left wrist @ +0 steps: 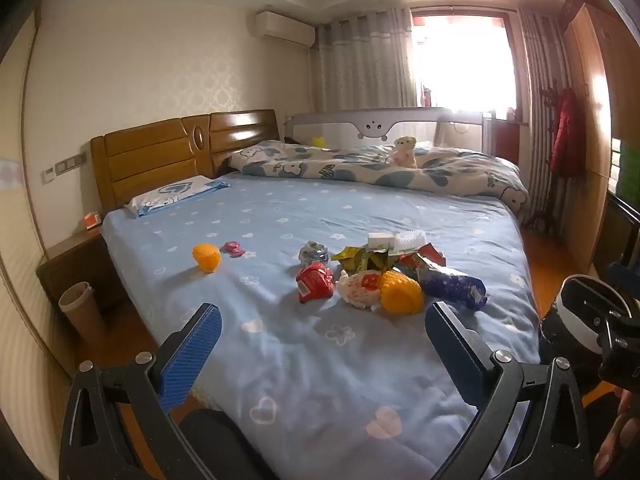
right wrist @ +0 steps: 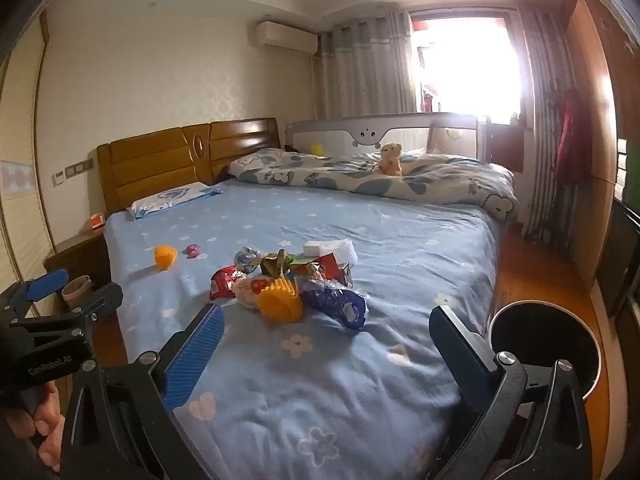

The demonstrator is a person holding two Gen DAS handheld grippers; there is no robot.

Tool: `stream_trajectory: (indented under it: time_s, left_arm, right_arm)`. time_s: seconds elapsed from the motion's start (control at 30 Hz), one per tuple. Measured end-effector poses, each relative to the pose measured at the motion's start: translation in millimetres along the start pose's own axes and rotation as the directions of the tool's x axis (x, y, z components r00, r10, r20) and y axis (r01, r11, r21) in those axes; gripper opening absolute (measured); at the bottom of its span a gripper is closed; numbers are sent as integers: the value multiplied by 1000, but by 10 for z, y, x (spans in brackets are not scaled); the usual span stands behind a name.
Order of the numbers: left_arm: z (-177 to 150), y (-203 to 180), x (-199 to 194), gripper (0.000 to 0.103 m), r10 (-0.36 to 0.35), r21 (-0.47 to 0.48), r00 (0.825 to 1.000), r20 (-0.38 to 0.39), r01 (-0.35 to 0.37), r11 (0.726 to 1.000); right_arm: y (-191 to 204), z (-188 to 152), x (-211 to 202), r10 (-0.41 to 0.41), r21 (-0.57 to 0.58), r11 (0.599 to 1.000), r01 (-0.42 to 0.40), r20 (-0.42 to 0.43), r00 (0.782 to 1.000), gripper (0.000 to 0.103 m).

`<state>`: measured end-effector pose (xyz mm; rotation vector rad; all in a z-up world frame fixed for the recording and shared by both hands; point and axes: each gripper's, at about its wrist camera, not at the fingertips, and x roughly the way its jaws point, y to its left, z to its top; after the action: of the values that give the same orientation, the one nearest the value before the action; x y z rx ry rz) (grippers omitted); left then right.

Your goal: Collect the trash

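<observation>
A heap of trash lies mid-bed on the blue sheet (left wrist: pixel 320 380): a red wrapper (left wrist: pixel 315 282), a white-and-red wrapper (left wrist: pixel 358 288), a dark blue bag (left wrist: pixel 452 284), green-yellow wrappers (left wrist: pixel 360 258) and a crumpled silver piece (left wrist: pixel 313 253). A yellow spiky ball (left wrist: pixel 401 292) rests against the heap. The right wrist view shows the same red wrapper (right wrist: pixel 224 282), blue bag (right wrist: pixel 336 304) and yellow ball (right wrist: pixel 280 302). My left gripper (left wrist: pixel 323 312) and right gripper (right wrist: pixel 326 312) both hover short of the heap, open wide, with nothing between the fingers.
A smaller orange ball (left wrist: pixel 206 257) and a pink item (left wrist: pixel 234 248) lie apart on the left. A black bin (right wrist: pixel 544 344) stands on the floor by the bed's right side. A brown cup-shaped bin (left wrist: pixel 82 308) sits beside the nightstand (left wrist: pixel 76 256). A folded quilt (left wrist: pixel 380 168) covers the far side.
</observation>
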<state>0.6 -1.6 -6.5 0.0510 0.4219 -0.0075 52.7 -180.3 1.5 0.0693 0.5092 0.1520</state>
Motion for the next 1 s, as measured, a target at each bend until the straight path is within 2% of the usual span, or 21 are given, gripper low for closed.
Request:
stream_trajectory:
  time_s: [1.0]
  left_arm:
    - [-45, 39, 84, 103, -4, -1, 1000, -15, 4, 1000]
  right_arm:
    - [-3, -26, 69, 9, 13, 1000, -8, -31, 999, 103]
